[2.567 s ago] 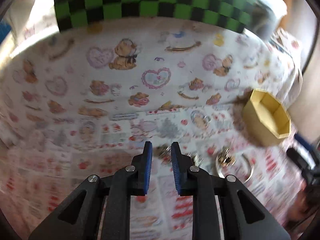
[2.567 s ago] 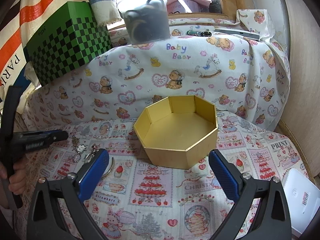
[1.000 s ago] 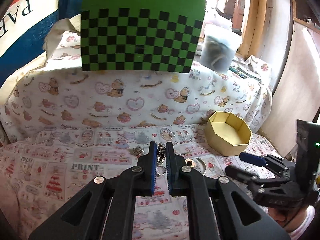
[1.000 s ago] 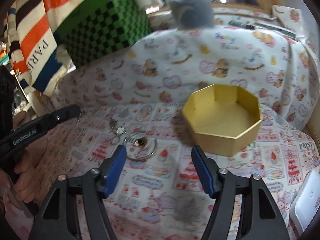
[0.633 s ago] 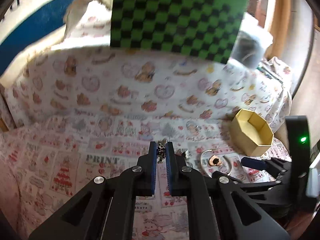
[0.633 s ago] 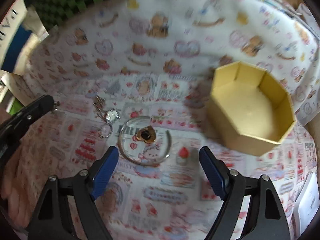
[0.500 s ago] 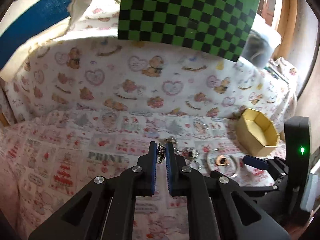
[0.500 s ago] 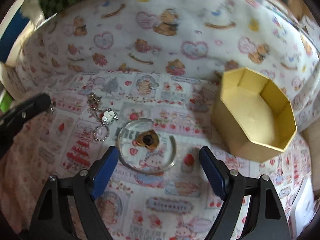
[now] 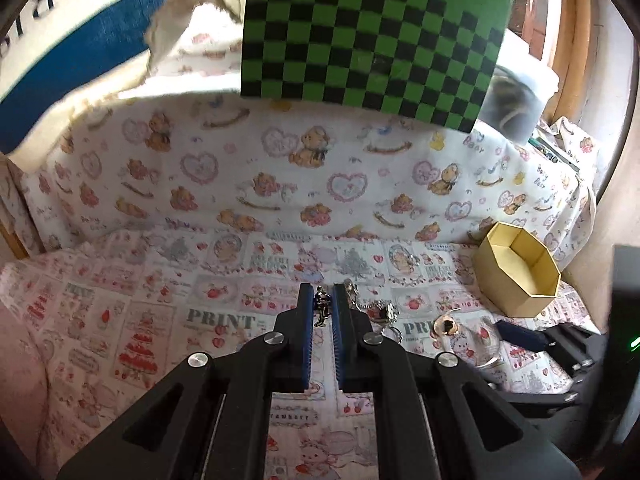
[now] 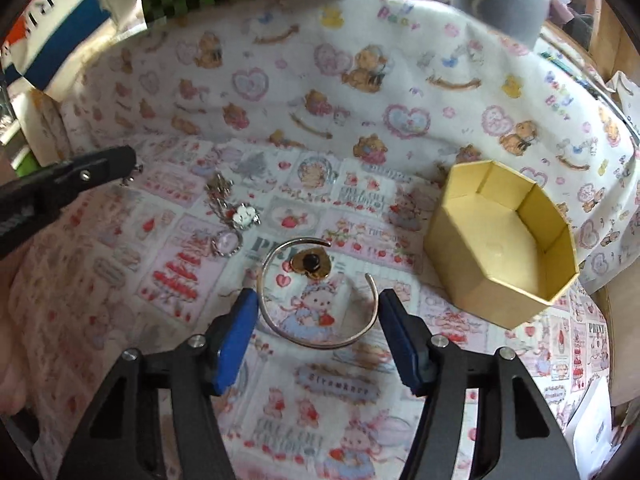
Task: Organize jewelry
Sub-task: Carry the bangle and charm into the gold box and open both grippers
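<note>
Left tool (image 9: pixel 321 306): jaws nearly closed, pinching a small silver charm (image 9: pixel 321 307) at the very tips; it dangles between the pads. Risk: the hold is only on a thin metal piece at the tip, so a tilt or jolt on the way to the box could let it slip out onto the cloth.

Right tool (image 10: pixel 316 312): jaws have just been closing, now half open and straddling the open silver bangle (image 10: pixel 316 300) that lies flat on the printed cloth (image 10: pixel 120 320); pads not touching it. Risk: closing across a springy open ring may squeeze it out sideways, or snag the fabric and lift a fold with it.

Inside the bangle, toward 12 o'clock, a gold heart pendant (image 10: pixel 312 265) lies loose and could be dragged along. At 10 o'clock of the bangle lie a flower charm (image 10: pixel 245 214) and a small ring (image 10: pixel 226 243), in the left tool's path.

Yellow octagonal box (image 10: pixel 480 276), empty, sits at 2 o'clock of the bangle; light card, so a bump may shove it.
</note>
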Demonstrator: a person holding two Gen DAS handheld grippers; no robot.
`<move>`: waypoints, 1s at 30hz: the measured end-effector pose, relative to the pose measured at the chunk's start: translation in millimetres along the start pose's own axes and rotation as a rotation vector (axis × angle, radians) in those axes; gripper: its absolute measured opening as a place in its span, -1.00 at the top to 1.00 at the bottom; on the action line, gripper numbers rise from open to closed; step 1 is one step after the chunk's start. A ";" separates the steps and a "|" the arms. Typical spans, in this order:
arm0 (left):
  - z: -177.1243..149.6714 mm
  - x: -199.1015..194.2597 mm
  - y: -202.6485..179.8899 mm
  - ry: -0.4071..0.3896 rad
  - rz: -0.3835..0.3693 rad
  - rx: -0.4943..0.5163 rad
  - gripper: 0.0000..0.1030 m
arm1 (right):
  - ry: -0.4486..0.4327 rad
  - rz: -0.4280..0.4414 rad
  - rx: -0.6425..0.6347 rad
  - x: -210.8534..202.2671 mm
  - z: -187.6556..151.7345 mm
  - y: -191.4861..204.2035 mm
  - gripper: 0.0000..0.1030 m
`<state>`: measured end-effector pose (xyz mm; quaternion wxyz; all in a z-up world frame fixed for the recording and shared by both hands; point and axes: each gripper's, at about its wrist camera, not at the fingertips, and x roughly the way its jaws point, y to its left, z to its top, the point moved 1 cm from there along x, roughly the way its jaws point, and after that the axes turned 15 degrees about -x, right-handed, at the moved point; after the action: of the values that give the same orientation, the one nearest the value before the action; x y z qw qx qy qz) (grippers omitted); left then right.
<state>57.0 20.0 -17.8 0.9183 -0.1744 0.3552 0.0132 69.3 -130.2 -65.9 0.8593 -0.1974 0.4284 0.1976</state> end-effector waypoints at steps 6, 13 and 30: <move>-3.4 -17.4 -19.6 -0.043 -0.026 0.061 0.85 | -0.153 0.063 0.095 -42.4 -6.9 -43.8 -0.17; -3.0 -32.1 -67.1 -0.043 -0.114 0.137 0.85 | -0.231 0.056 0.268 -64.8 -18.4 -119.2 -0.17; -10.5 42.9 -163.4 0.229 -0.245 0.164 0.85 | -0.168 0.076 0.465 -35.4 -49.4 -178.8 -0.17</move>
<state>106.5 -141.1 -2.4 0.8778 -0.1412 0.4333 -0.1474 108.2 -312.3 -34.1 0.9062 0.0387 0.3966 0.1415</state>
